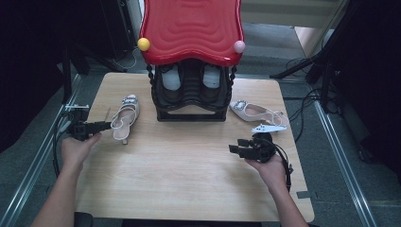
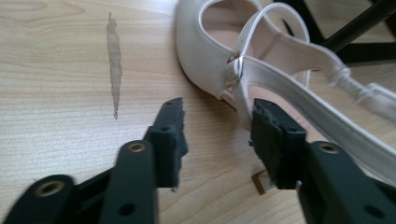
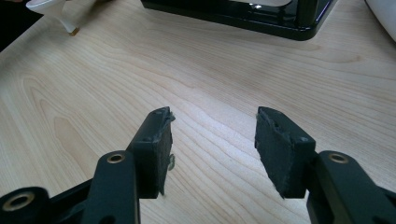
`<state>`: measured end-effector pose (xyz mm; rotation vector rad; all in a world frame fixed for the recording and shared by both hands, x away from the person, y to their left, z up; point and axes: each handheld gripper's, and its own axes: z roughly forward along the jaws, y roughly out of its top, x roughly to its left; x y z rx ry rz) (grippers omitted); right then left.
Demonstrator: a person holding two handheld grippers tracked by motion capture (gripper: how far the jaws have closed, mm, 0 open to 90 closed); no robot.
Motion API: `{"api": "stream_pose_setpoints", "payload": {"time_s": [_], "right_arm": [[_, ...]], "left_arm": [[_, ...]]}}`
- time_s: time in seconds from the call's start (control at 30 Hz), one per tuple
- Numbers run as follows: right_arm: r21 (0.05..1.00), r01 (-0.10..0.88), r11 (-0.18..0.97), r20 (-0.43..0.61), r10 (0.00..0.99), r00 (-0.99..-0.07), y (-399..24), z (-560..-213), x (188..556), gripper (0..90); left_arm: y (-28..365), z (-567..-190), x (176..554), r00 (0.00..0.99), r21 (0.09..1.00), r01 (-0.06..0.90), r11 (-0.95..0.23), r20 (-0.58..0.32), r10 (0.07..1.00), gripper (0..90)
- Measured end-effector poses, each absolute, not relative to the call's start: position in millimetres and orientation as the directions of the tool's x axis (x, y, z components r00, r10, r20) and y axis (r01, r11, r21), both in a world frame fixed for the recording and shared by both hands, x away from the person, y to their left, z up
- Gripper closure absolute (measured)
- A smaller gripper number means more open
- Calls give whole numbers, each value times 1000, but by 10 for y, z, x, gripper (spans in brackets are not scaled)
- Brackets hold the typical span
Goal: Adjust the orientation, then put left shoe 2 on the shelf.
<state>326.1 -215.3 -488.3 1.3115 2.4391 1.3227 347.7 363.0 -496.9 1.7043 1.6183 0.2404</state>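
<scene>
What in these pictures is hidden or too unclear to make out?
- Rack shelves, high view: the red top hides all but two dark shoes.
- Left shoe, left gripper view: toe cut off by the top edge.
- Right shoe, high view: buckle too small.
- Right gripper, high view: jaw gap too small, dark.

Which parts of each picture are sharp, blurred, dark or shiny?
High view: glare streaks the red shelf top, the room around the table is dark. Left gripper view: the shoe is soft at the right edge. Right gripper view: wood grain crisp, the rack base glossy.
</scene>
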Motion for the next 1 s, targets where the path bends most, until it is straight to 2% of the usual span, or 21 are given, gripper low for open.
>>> {"api": "stream_pose_setpoints", "payload": {"time_s": [0.1, 0.2, 0.6, 1.0], "right_arm": [[715, 648, 264, 310, 710, -632, -2151, -4882, 3261, 473], [711, 651, 267, 309, 712, -630, -2151, -4889, 3264, 473], [710, 652, 265, 307, 717, -626, -2174, -4891, 3251, 473], [708, 655, 263, 305, 723, -620, -2199, -4901, 3235, 473]], "left_arm": [[3674, -4938, 3483, 163, 618, 777, 122, -385, 908, 419], [3697, -4883, 3490, 149, 621, 773, 127, -372, 916, 371], [3605, -4673, 3530, 144, 645, 752, 135, -361, 921, 401], [3361, -4548, 3619, 159, 688, 720, 90, -290, 944, 418]]}}
